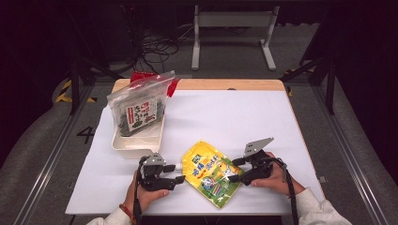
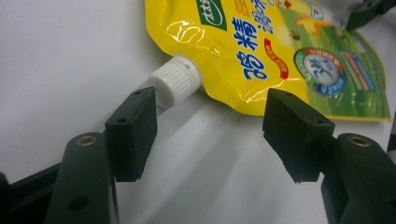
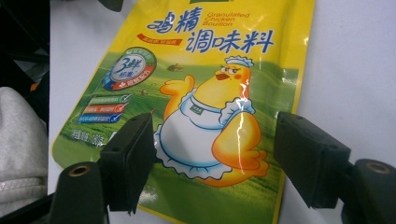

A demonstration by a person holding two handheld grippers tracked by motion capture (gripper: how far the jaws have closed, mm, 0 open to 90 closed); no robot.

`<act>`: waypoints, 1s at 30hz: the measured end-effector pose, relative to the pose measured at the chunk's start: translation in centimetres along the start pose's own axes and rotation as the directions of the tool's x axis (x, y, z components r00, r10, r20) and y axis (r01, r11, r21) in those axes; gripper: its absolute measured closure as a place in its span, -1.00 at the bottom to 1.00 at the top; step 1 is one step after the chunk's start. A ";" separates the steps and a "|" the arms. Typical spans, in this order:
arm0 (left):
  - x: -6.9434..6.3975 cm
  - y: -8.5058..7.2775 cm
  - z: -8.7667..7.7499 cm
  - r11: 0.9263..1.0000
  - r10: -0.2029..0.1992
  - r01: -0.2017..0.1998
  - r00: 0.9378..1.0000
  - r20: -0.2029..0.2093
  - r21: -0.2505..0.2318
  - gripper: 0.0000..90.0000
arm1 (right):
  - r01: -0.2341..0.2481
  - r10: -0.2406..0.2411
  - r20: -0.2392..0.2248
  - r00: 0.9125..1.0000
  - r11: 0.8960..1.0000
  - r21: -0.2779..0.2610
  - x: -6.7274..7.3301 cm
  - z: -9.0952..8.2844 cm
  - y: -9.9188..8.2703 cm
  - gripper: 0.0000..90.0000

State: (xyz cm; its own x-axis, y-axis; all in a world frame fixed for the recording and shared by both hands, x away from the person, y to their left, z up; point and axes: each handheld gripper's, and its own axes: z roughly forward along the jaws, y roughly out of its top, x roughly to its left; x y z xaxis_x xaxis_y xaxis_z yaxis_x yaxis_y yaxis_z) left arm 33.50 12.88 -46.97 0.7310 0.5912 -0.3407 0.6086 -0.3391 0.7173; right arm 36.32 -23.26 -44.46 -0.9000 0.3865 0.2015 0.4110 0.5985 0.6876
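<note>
Your left tongs (image 1: 180, 173) rest low on the counter (image 1: 244, 117) with their jaws standing apart and nothing pressed between them. In the left gripper view the white screw cap (image 2: 175, 84) of the yellow pouch (image 2: 275, 51) sits just beyond the left pad, close beside its tip, while the pouch's lower edge lies ahead of the gap — the pads grip neither.

Your right tongs (image 1: 233, 169) are spread as well. In the right gripper view the pouch (image 3: 205, 112) lies flat under and ahead of the jaws: the left pad hangs over the printed green field, the right pad sits just off the pouch's edge over bare white counter. Whether the left pad touches the film, you cannot tell from here.

From the high view, the pouch (image 1: 210, 172) lies flat between your two hands, tilted, its spout end toward your left tongs and its far side at your right tongs.

Farther out, toward the back left of the counter, a white tray (image 1: 136, 146) holds a clear zip bag (image 1: 138, 105) of dark contents standing upright — well apart from both tongs.
</note>
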 end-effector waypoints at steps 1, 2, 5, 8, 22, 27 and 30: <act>0.1 0.1 0.0 1.000 -0.007 0.007 1.000 0.005 -0.002 -0.20 | -0.004 0.004 -0.004 1.000 1.000 -0.003 -0.1 0.0 -0.1 -0.35; 0.2 0.1 0.1 1.000 -0.020 0.020 1.000 0.007 -0.007 -0.20 | -0.008 0.008 -0.005 1.000 1.000 -0.002 -0.1 0.0 -0.1 -0.35; 0.4 0.4 0.4 0.999 -0.032 0.032 0.999 0.006 -0.020 -0.21 | 0.005 -0.005 -0.003 1.000 1.000 -0.007 0.0 0.1 0.0 -0.33; 0.4 0.9 0.8 0.999 -0.032 0.032 0.999 -0.019 -0.021 -0.21 | 0.009 -0.009 -0.001 1.000 1.000 -0.005 0.1 0.1 0.1 -0.34; 0.5 1.2 1.0 1.000 -0.010 0.010 1.000 -0.020 -0.016 -0.19 | -0.075 0.076 0.033 0.997 0.997 -0.024 -1.0 0.5 0.1 -0.53; -0.1 0.4 0.5 0.998 -0.059 0.059 0.997 0.045 -0.001 -0.22 | -0.100 0.100 0.003 0.995 0.995 -0.021 -1.2 0.6 -0.1 -0.54; -0.2 0.7 1.0 0.999 -0.049 0.048 0.995 0.082 0.013 -0.25 | -0.097 0.097 0.002 0.995 0.995 -0.021 -1.2 0.7 0.0 -0.54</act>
State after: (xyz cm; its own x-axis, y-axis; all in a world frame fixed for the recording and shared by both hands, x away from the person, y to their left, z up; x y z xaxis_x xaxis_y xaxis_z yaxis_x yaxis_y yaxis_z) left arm 34.11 11.83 -47.01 0.7230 0.5449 -0.4246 0.6473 -0.3197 0.6920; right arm 37.48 -23.30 -45.19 -0.8554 0.4441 0.2665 0.4935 0.5429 0.6795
